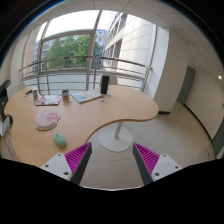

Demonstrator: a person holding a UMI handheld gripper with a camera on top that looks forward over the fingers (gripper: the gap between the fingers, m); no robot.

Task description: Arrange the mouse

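Note:
A small pale green mouse [59, 140] lies on the wooden table [95, 118], near its front edge, ahead and to the left of my left finger. My gripper [113, 160] is open and empty, its magenta pads [77, 158] wide apart with only floor and the table's round base between them. The gripper is held well back from the table, above the floor.
On the table lie a white round object [47, 119], papers or books [85, 96], a dark speaker-like box [104, 84] and small items at the far left. A railing and large windows stand behind. A door [188, 86] is at the right.

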